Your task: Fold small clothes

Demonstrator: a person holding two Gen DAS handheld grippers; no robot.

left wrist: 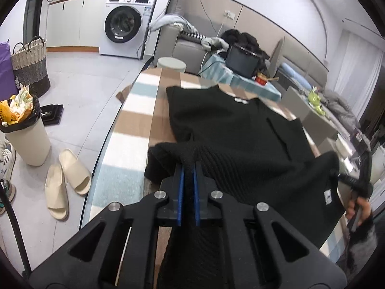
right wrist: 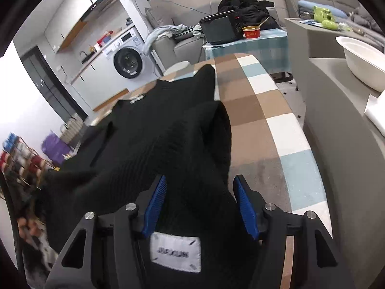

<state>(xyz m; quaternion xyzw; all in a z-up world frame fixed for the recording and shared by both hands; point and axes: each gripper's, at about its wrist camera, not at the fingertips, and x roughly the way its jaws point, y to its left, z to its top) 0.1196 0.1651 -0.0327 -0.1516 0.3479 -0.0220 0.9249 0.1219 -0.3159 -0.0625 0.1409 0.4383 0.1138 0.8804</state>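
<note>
Left gripper [left wrist: 190,166] pinched shut on ribbed hem of black knit sweater [left wrist: 231,130]. Sweater lay spread on checked tablecloth [left wrist: 134,120], hem lifted. Right gripper [right wrist: 199,187] jaws spread apart, sweater's hem with white label [right wrist: 175,251] draped between.

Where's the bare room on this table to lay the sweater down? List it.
Free: the checked cloth between the sweater and the table's right edge, and a strip along the left edge beside the sweater. Crowded: the far end, with the oven and red bowl, and the middle under the sweater.
</note>
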